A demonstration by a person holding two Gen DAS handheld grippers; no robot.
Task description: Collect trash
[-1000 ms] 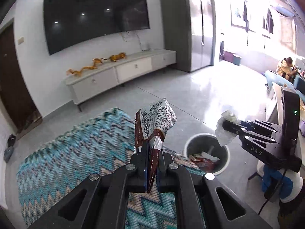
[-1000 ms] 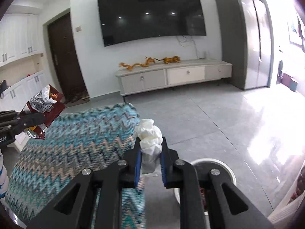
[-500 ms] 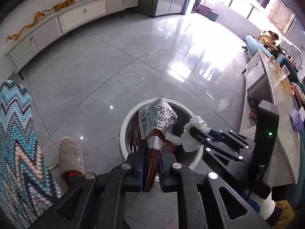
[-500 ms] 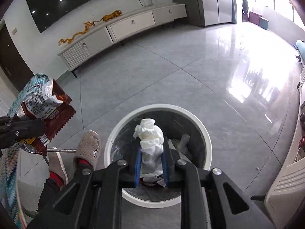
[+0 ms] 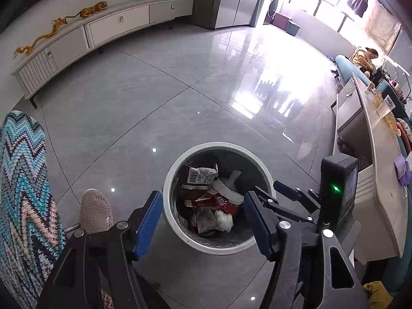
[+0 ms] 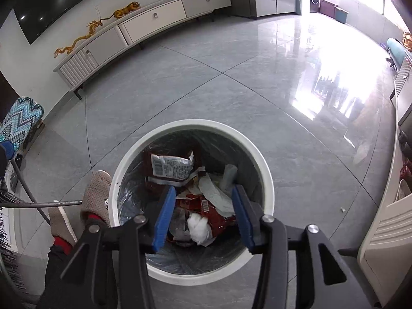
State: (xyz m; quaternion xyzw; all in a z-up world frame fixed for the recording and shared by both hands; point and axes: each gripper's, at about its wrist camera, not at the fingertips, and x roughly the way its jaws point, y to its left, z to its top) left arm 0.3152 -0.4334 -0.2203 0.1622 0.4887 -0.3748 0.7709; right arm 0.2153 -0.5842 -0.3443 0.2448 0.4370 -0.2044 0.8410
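A round white trash bin (image 5: 177, 170) (image 6: 265, 175) with a dark liner stands on the grey tiled floor. Inside lie the brown snack wrapper (image 5: 202, 175) (image 6: 171, 166), a crumpled white tissue (image 5: 224, 219) (image 6: 197, 228) and other wrappers. My left gripper (image 5: 203, 220) is open and empty above the bin's near side. My right gripper (image 6: 203, 212) is open and empty right over the bin; it also shows in the left wrist view (image 5: 267, 193), at the bin's right rim.
The person's slippered foot (image 5: 96, 211) (image 6: 96, 195) stands just left of the bin. A zigzag-patterned blanket (image 5: 23, 193) is at far left. A white counter (image 5: 378, 180) runs along the right. A low TV cabinet (image 5: 103, 31) lines the far wall.
Both grippers have opened over the bin. The snack wrapper has dropped from the left one and the tissue from the right one; both now lie inside the bin.
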